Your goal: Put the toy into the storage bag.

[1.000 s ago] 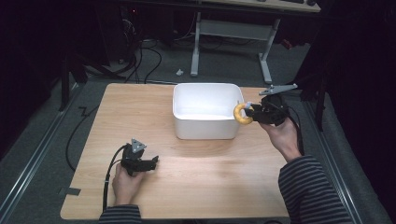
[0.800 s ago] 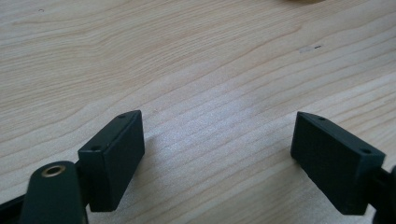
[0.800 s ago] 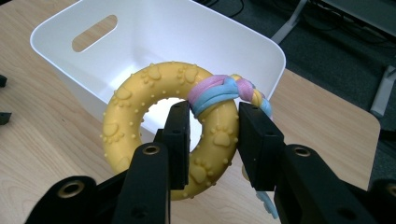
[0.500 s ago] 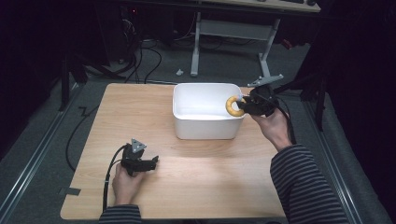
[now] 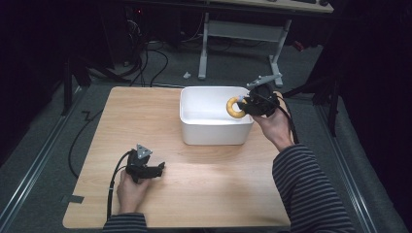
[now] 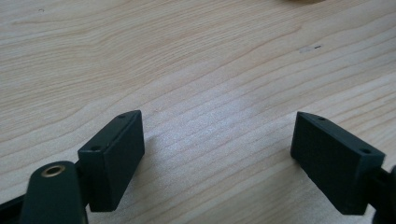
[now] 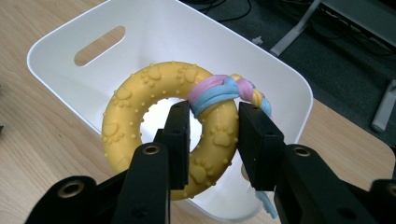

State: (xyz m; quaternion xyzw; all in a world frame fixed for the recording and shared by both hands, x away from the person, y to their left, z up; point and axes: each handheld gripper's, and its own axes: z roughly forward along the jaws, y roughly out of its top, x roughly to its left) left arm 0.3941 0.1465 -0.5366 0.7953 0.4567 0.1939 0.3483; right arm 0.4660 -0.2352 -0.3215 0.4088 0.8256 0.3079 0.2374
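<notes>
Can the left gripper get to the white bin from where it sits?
Probably yes. The left gripper rests low on the table, jaws open and holding nothing, with bare wood between it and the white bin. The right gripper holds the toy ring over the bin's far side.

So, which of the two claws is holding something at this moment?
The right claw: its jaws are shut on the yellow ring toy above the white bin. The left claw stands open over bare table.

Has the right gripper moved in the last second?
Yes. The right gripper, shut on the yellow ring toy, moved leftward over the white bin's right rim.
</notes>
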